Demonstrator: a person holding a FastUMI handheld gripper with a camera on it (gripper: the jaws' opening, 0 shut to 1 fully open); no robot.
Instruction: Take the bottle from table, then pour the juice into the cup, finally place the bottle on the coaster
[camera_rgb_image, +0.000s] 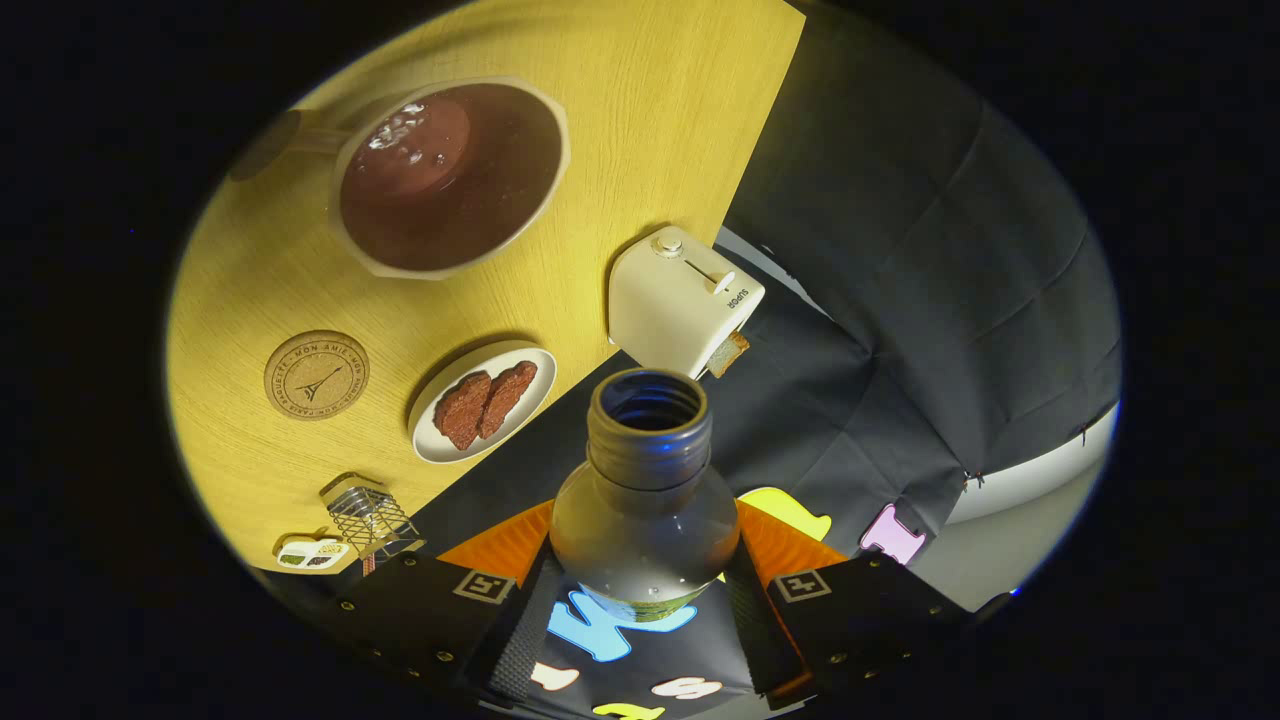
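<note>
On the wooden table (640, 120), out at about ten o'clock from my fingers, the round cork coaster (316, 375) carries a tower drawing ringed by the words "MON AMIE" and more lettering too small for me to make out. At about one o'clock, at the table's edge, the cream toaster (685, 300) shows "SUPOR" printed beside its lever, with a slice of bread poking from its slot. My gripper (645, 585) is clamped on the bottle (645, 490): both fingers press its clear body from either side, parted just to its width, and its open, capless neck points away from me. Beyond it at eleven o'clock the cup (450, 175) is full of dark juice with bubbles on top. A plate (483, 402) with two brown slices lies between coaster and toaster.
</note>
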